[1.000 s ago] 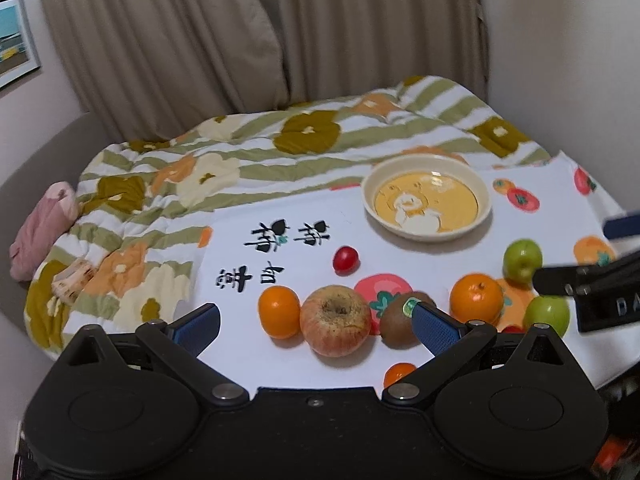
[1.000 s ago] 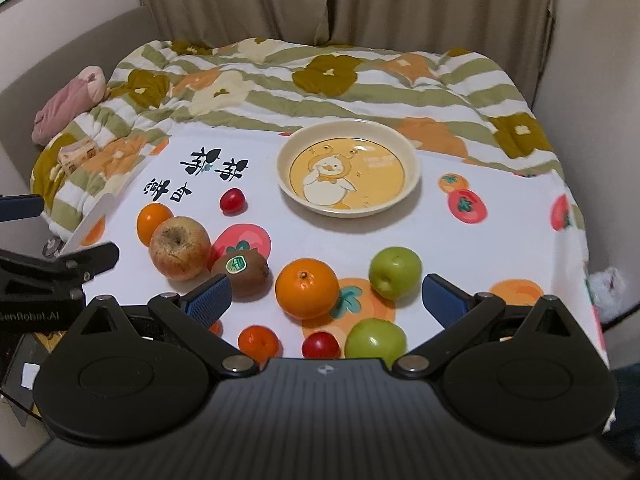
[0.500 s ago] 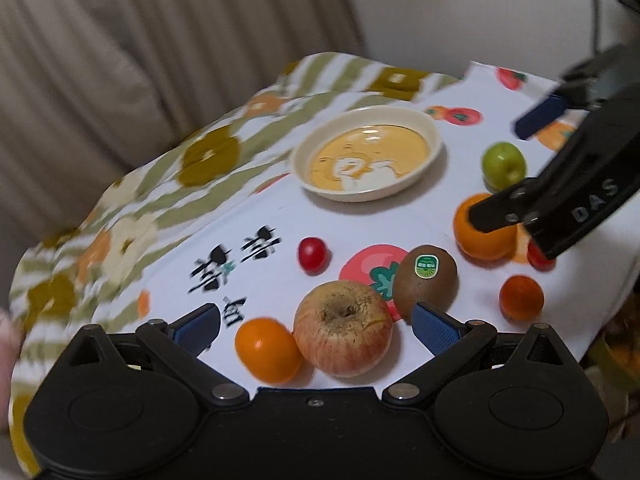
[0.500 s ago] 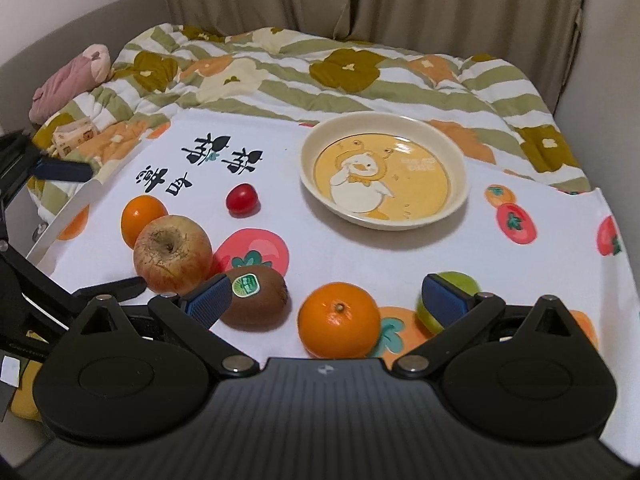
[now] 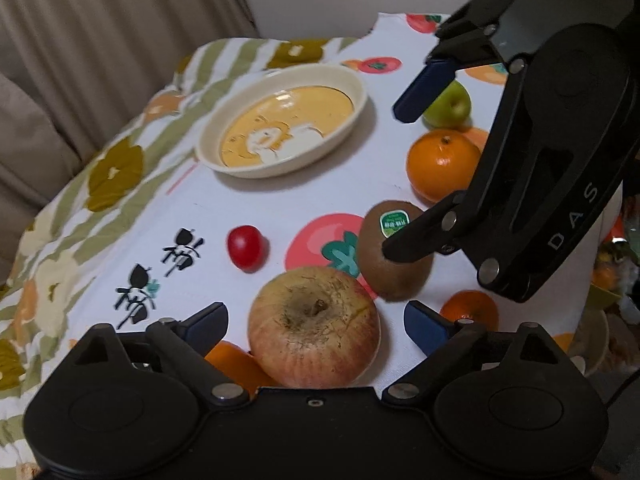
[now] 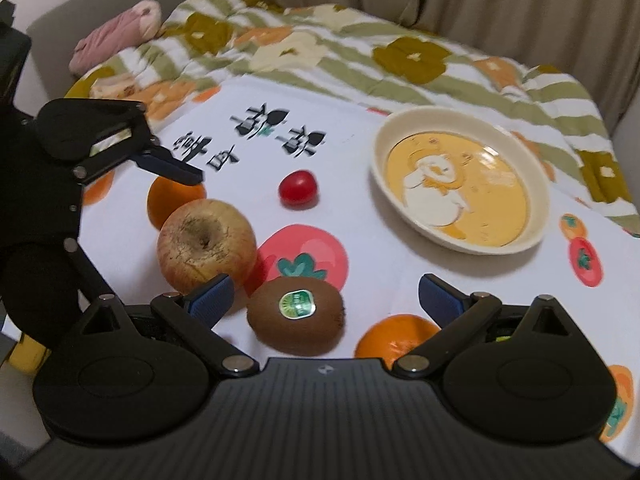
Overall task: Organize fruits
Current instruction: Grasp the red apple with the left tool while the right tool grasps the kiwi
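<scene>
Red-yellow apple (image 5: pixel 314 326) lies on the white fruit-print cloth (image 5: pixel 208 216) at the near edge, between the pads of the left claw (image 5: pixel 316 324), whose tilted-down jaws stand wide but are closing, untouched. Just right, the open right claw (image 6: pixel 324 296) straddles the kiwi (image 6: pixel 296 316). The duck plate (image 6: pixel 460 180) beyond is empty.

The left wrist view looks forward and steeply down along the left tongs (image 5: pixel 316 322), close over the white printed cloth (image 5: pixel 280 200) — the apple (image 5: pixel 314 330) sits between their tips, the kiwi (image 5: pixel 394 250) just beyond the right tip. The right wrist view looks down along the right tongs (image 6: pixel 326 296) equally close, with the kiwi (image 6: pixel 296 316) between its tips. Both share the apple (image 6: pixel 206 242), cherry tomato (image 5: pixel 245 247), duck plate (image 5: pixel 352 92) and each other's tongs — the left tongs (image 6: pixel 172 168) at the far left.
</scene>
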### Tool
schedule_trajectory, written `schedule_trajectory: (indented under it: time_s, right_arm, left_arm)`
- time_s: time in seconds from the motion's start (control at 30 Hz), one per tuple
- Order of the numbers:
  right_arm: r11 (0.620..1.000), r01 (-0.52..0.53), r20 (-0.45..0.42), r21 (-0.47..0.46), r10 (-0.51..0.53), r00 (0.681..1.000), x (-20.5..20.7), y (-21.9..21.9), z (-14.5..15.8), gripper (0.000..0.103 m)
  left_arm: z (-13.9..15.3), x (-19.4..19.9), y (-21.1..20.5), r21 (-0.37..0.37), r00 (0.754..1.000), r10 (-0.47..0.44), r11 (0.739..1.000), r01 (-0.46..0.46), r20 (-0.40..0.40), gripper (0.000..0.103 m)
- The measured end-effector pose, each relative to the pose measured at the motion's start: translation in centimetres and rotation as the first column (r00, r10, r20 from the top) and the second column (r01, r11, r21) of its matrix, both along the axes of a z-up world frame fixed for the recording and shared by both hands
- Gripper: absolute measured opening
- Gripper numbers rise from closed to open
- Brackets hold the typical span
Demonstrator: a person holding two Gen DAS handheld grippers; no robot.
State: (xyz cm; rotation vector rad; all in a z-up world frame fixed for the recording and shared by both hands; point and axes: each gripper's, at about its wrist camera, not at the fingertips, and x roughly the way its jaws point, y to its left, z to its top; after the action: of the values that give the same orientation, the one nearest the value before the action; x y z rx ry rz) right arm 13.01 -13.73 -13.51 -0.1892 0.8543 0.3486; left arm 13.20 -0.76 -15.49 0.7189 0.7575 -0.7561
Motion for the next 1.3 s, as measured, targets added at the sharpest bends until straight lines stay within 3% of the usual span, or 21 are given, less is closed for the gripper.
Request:
schedule_trajectory:
  time_s: [0.3, 0.43, 0.5, 0.73, 1.1, 1.3]
  right_arm:
    - [0.996, -0.073, -0.039, -0.045, 0.071, 0.997, 1.3, 1.3, -1.0, 0.103]
    - [0.989, -0.129, -0.069, -0.070, 0.124, 0.990, 1.7, 1.9, -1.5, 0.103]
    - [0.983, -0.163, -0.088, -0.089, 0.155, 0.984, 1.9, 2.1, -1.9, 0.103]
    - [0.958, -0.249, -0.157, -0.144, 0.226, 0.961, 2.4, 2.8, -3.3, 0.095]
    - [0.962, -0.244, -0.196, -0.120, 0.218, 0.956, 3.1, 2.7, -4.1, 0.083]
    - [0.965, -0.235, -0.188, -0.118, 0.211, 0.959, 2.9, 2.8, -4.1, 0.082]
  left_arm:
    - [-1.3, 1.2, -0.2, 0.007, 0.998, -0.044, 0.999, 0.045, -0.055, 0.091]
    - [-1.8, 1.2, -0.3, 0.024, 0.997, -0.066, 0.997, 0.067, -0.038, 0.088]
    - [-1.8, 1.2, 0.0, 0.036, 0.998, -0.067, 0.997, 0.068, -0.012, 0.079]
    - [-1.7, 1.5, 0.3, 0.027, 0.997, -0.079, 0.996, 0.079, -0.020, 0.079]
    - [-1.7, 1.3, 0.3, 0.027, 0.997, -0.075, 0.997, 0.076, -0.022, 0.079]
    - [-1.5, 1.1, 0.4, 0.023, 0.997, -0.072, 0.997, 0.073, -0.034, 0.079]
